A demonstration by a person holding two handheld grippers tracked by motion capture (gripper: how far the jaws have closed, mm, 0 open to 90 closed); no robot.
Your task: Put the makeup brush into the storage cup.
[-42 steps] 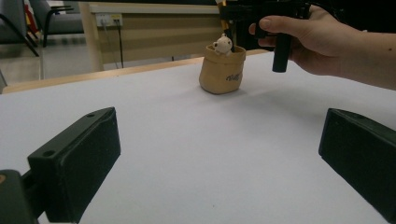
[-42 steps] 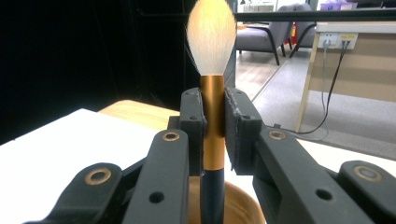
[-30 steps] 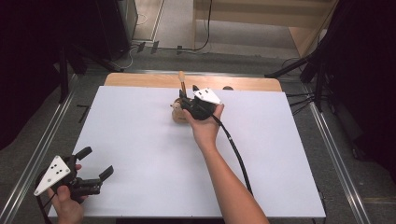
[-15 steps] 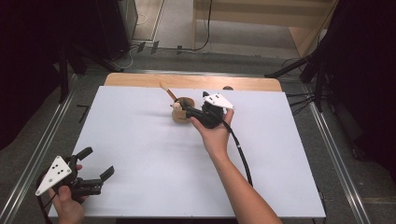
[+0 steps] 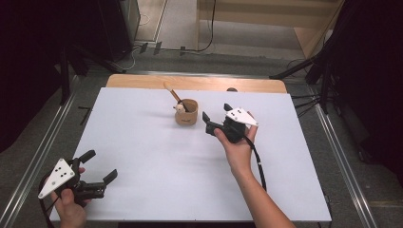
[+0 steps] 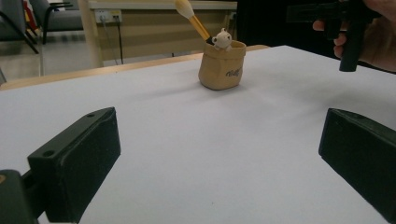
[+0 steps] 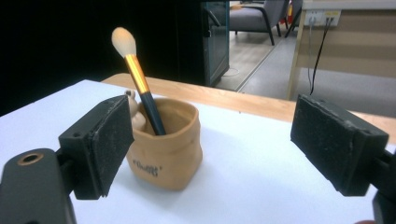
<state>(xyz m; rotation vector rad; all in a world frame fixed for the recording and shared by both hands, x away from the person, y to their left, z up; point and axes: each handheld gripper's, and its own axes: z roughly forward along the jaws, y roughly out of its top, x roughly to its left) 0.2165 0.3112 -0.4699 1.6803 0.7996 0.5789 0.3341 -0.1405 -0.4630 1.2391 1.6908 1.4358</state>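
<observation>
A small tan bag-shaped cup (image 5: 186, 113) (image 6: 221, 65) (image 7: 164, 144) stands on the white table near its far edge. A makeup brush (image 5: 172, 93) (image 7: 137, 74) with a gold ferrule and pale tip leans out of it, beside a little white figure (image 6: 221, 38). My right gripper (image 5: 217, 117) (image 7: 208, 144) is open, just right of the cup, with nothing between its jaws. My left gripper (image 5: 100, 167) (image 6: 219, 158) is open near the table's front left corner, far from the cup.
The white table top (image 5: 142, 156) has a wooden strip (image 5: 142, 81) along its far edge. Metal rails (image 5: 28, 161) run along both sides. The right gripper's cable (image 5: 259, 164) trails back over the forearm.
My right gripper has let go of the brush, now leaning in the cup, and pulled back to the right and toward the person. The left gripper has stayed put.
</observation>
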